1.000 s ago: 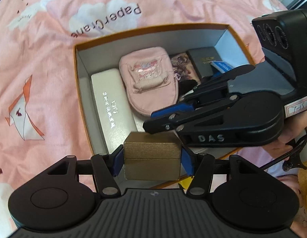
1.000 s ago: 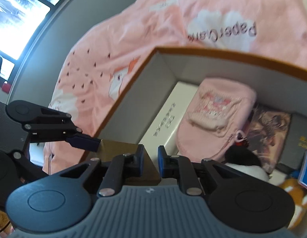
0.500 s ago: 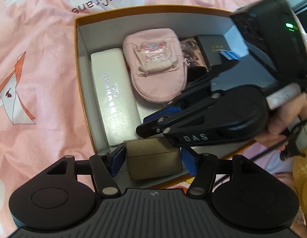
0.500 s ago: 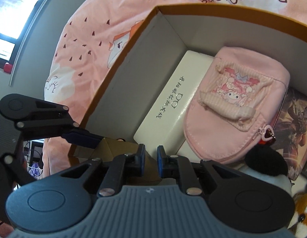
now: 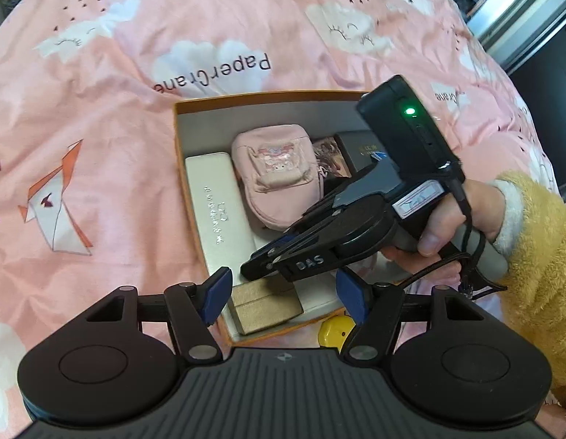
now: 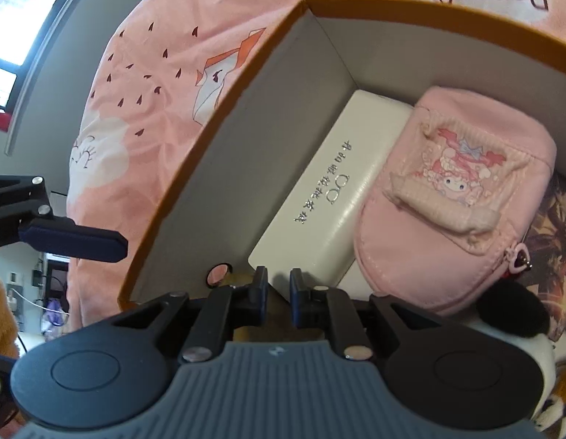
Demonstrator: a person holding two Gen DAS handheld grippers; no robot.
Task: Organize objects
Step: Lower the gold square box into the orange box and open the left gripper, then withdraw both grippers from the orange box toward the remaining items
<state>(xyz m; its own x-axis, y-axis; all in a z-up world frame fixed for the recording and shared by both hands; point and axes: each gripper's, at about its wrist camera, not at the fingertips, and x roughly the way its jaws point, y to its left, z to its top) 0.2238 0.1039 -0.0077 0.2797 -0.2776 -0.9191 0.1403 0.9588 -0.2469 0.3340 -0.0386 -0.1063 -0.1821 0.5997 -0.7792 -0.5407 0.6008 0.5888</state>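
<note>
An orange-rimmed box [image 5: 180,146] lies on the pink bedspread. In it are a white case [image 5: 217,216], a pink pouch [image 5: 279,175] and a small gold box [image 5: 268,305] in the near corner. My left gripper [image 5: 283,298] is open above the gold box, apart from it. My right gripper [image 5: 257,269] reaches into the box from the right, just above the gold box, fingers nearly shut and empty. In the right wrist view the right gripper [image 6: 277,294] hovers over the white case [image 6: 330,197] end and the pouch [image 6: 458,197].
A dark picture card [image 5: 328,159] and a black box [image 5: 359,150] sit at the box's right side. A black-and-white plush [image 6: 517,314] lies at the near right. A yellow object [image 5: 334,333] lies outside the box's near edge. A small round mirror [image 6: 219,274] sits by the inner wall.
My left gripper opened, let go of the gold box in the box's near corner, and pulled back and up. My right gripper moved lower into the box toward the gold box.
</note>
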